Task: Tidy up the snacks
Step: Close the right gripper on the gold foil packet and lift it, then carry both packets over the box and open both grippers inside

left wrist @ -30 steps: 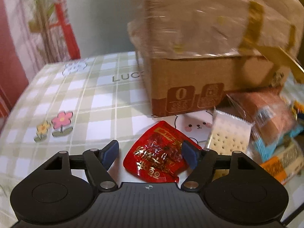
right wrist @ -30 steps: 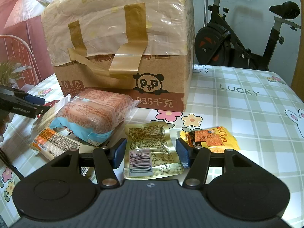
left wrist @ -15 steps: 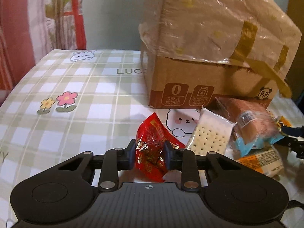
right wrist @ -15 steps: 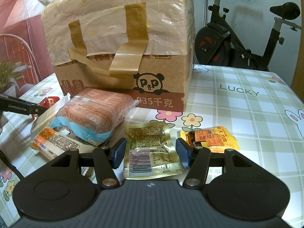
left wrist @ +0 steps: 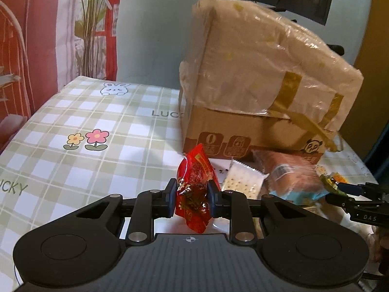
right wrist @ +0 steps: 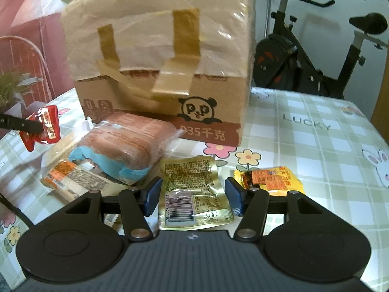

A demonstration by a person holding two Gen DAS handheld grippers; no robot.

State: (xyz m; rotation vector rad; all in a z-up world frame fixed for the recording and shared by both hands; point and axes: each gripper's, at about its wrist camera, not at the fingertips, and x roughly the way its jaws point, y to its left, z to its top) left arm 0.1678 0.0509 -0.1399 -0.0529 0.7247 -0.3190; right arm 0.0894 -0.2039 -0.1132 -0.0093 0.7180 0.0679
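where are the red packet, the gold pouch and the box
red packet (left wrist: 193, 189), left wrist view, crumpled middle between the pads
gold pouch (right wrist: 193, 189), right wrist view, printed middle
box (right wrist: 170, 112), right wrist view, bare cardboard front

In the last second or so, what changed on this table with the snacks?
The left gripper closed on the red snack packet and lifted it off the tablecloth. The right gripper stayed open around the gold pouch; the cardboard box and other snacks stayed put.

Left gripper clamped on red snack packet, lifted above checked tablecloth; cardboard box far right.
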